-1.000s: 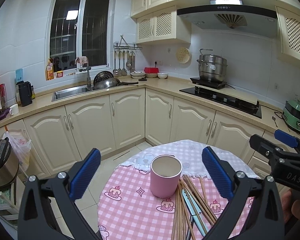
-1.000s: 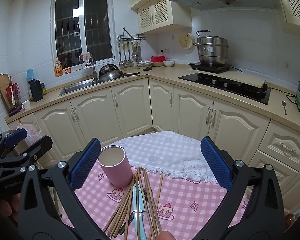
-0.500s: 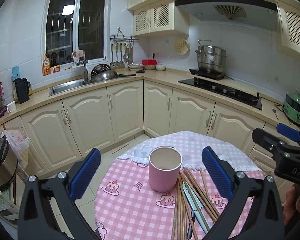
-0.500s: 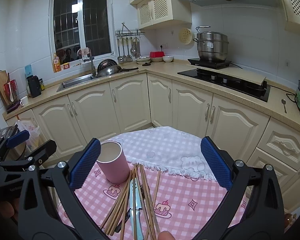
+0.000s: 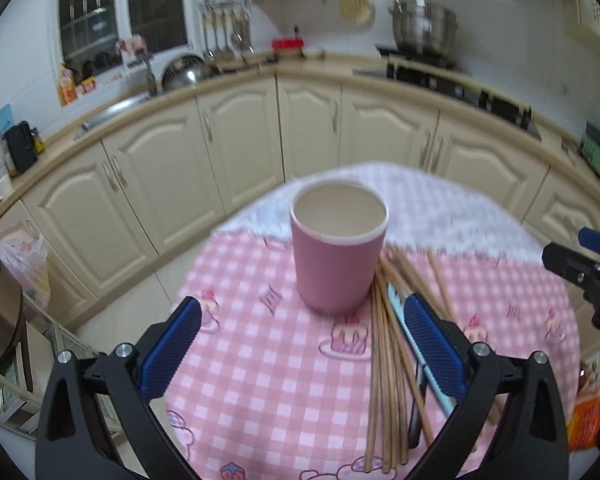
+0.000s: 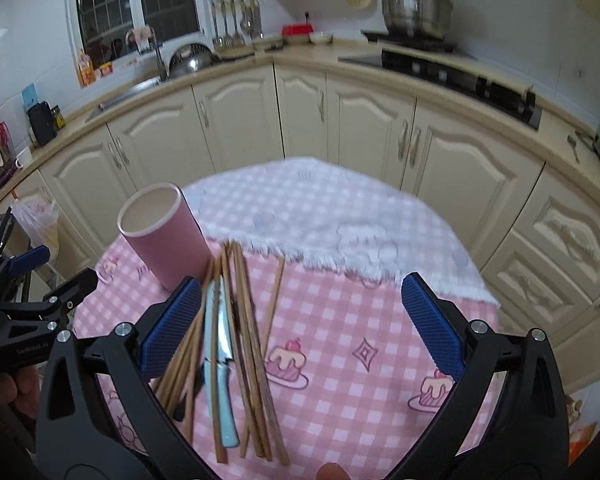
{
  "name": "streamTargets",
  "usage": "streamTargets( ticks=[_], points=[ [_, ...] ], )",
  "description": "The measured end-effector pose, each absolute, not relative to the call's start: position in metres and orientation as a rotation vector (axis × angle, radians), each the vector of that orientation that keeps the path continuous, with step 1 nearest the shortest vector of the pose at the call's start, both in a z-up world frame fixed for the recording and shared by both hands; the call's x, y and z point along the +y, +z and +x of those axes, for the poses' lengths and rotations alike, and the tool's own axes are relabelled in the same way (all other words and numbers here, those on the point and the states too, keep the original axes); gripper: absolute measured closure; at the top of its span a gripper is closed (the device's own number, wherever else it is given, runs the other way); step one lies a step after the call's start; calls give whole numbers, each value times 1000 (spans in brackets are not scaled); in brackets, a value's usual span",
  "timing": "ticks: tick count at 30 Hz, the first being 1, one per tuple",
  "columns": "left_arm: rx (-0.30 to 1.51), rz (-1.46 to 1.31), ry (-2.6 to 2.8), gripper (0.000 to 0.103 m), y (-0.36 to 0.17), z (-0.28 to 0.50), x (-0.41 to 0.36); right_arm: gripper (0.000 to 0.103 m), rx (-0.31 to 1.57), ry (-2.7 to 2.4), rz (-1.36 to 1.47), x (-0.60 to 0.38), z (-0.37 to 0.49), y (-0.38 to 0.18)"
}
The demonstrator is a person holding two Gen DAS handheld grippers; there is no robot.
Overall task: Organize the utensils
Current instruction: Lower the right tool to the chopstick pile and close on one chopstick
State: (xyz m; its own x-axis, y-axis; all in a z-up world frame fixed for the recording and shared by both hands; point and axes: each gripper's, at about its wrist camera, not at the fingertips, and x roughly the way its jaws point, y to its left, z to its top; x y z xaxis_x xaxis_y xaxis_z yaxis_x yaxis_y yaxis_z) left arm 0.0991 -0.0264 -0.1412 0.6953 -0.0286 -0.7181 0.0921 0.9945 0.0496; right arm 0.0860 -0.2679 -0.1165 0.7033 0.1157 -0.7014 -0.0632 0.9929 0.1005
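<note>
We carry a tool in each hand, and both stand wide open with nothing between the pads and nothing touched. Our right tool (image 6: 300,316) hangs over the near part of the surface (image 6: 340,360); its left pad sits just above the heap of utensils, which lies down and to the left of the tool's middle. Our left tool (image 5: 300,340) faces the pink cup (image 5: 338,256), which stands upright and empty straight ahead of it, framed by the open pads but apart from them.

The chopsticks (image 6: 252,340) lie in a loose fan, long axes running from the near edge of the surface away toward the far edge, their far ends touching or just beside the cup's foot. One stick (image 6: 274,304) lies a little apart on the right of the fan. The light blue knife (image 6: 220,360) lies among them along the same line, blade pointing away from us.

We judge the right tool the nearer one for the sticks. Since they run along the tool's own pointing line, closing across them should need only a shift to the left and a drop. The cup stands beyond the heap toward the far left of the surface.
</note>
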Motion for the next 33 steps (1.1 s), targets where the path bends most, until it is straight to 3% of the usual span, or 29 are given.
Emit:
streamTargets(
  ticks=[16, 33],
  points=[
    [1028, 225, -102, 4, -231, 128, -43, 5, 971, 96, 33, -280, 103, -175],
    [1053, 265, -135, 4, -243, 144, -55, 5, 1030, 145, 4, -271, 105, -195]
  ],
)
